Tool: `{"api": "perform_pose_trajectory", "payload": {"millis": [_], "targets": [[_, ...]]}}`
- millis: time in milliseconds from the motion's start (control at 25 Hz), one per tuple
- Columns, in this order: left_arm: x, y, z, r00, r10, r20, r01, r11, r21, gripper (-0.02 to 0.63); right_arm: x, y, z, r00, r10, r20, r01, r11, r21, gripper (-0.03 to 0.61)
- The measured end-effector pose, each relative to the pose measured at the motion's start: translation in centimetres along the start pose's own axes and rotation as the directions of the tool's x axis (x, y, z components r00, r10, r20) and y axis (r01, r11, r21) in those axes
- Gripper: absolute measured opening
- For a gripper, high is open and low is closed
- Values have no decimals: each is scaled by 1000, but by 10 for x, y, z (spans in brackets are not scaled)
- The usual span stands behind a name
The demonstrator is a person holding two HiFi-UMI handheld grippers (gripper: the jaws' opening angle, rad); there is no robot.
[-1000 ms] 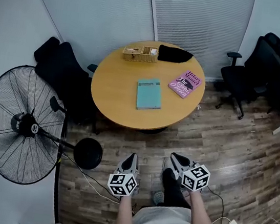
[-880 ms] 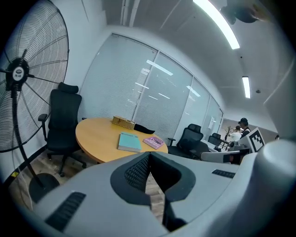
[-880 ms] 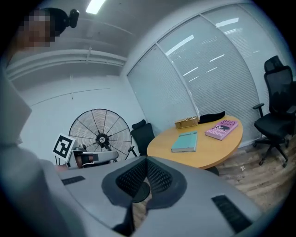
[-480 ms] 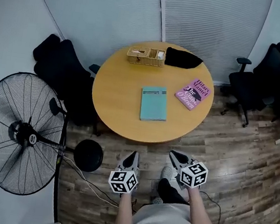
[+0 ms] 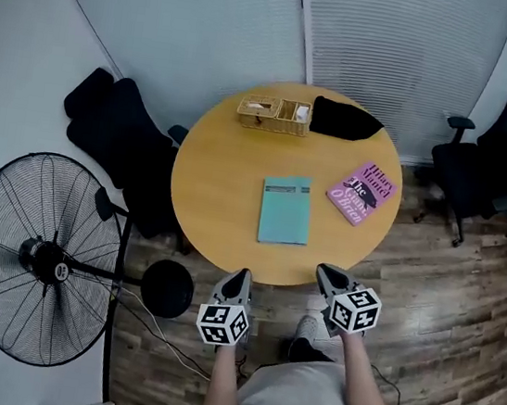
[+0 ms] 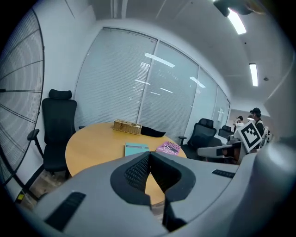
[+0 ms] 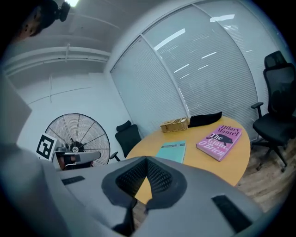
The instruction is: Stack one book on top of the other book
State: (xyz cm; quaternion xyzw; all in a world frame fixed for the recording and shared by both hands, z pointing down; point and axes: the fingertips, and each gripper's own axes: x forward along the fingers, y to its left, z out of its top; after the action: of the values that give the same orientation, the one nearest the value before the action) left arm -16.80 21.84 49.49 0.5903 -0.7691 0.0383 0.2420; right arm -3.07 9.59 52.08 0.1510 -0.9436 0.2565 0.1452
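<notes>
A teal book (image 5: 285, 210) lies flat near the middle of the round wooden table (image 5: 213, 191); it also shows in the left gripper view (image 6: 136, 149) and the right gripper view (image 7: 172, 151). A pink book (image 5: 362, 192) lies to its right near the table's edge, apart from it, (image 6: 169, 147) (image 7: 220, 140). My left gripper (image 5: 240, 277) is shut and empty, just short of the table's near edge. My right gripper (image 5: 328, 274) is shut and empty too, at the near edge, below the pink book.
A wicker basket (image 5: 274, 114) and a black cloth (image 5: 344, 120) sit at the table's far side. A standing fan (image 5: 35, 255) is at the left with its round base (image 5: 167, 288) near my left gripper. Black office chairs (image 5: 123, 146) (image 5: 499, 156) flank the table.
Both grippers have come forward to the table's near edge, still shut. The table and books now sit lower and closer in the head view.
</notes>
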Motion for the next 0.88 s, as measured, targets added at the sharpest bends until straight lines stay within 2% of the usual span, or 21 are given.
{"api": "perform_pose_trajectory", "payload": {"millis": [120, 280, 440, 880], "targets": [[16, 7, 7, 999, 31, -13, -31, 999, 15, 26, 14, -11, 8, 1000, 27, 0, -27, 1000, 8, 15], [26, 11, 7, 994, 100, -42, -95, 989, 110, 26, 20, -27, 4, 997, 69, 20, -70, 995, 71, 15], [30, 16, -1, 992, 107, -63, -102, 992, 73, 27, 24, -43, -7, 998, 62, 6, -62, 991, 117, 15], [62, 23, 5, 994, 78, -70, -74, 995, 60, 26, 39, -62, 6, 1000, 29, 6, -30, 995, 97, 15]]}}
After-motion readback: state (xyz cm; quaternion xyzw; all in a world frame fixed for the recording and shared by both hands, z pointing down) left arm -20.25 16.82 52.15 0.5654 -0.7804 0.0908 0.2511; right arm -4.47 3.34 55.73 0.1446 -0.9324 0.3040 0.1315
